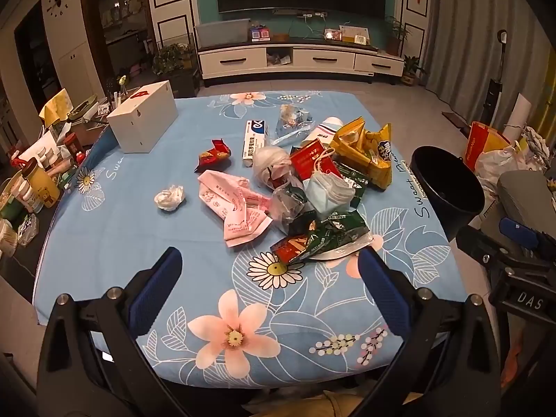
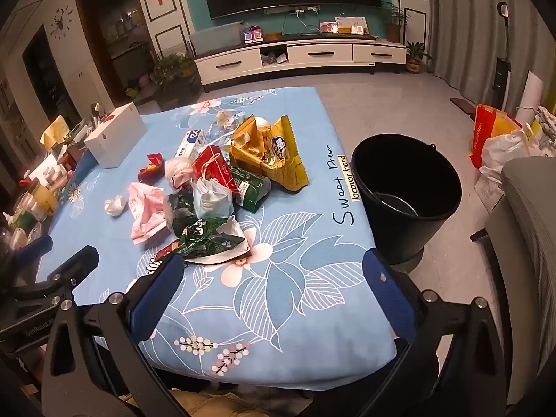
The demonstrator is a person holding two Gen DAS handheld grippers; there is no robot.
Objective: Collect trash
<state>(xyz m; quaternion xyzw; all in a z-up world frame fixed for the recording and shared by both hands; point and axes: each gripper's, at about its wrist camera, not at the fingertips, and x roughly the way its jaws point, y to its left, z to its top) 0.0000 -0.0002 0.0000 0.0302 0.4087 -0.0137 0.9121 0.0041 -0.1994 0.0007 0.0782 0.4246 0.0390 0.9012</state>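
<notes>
Two tongs [image 1: 274, 278] [image 2: 274, 278] gape empty — one bucket [image 2: 406, 191], one mask [image 2: 212, 198], one tissue wad [image 1: 169, 197].

Left gripper [image 1: 269, 274] and right gripper [image 2: 274, 278]: black angular frames, silver round screws at the pivots, textured blue pads [image 1: 156, 292] lining both jaws.

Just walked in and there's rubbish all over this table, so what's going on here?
A person holds a claw in each hand, clearing trash off the blue floral tablecloth. Nothing is picked up: the left claw and the right claw are both open, above the near edge. The pile, with a green wrapper, a face mask and a yellow snack bag, lies untouched. The black bucket stands on the floor, right of the table.
</notes>
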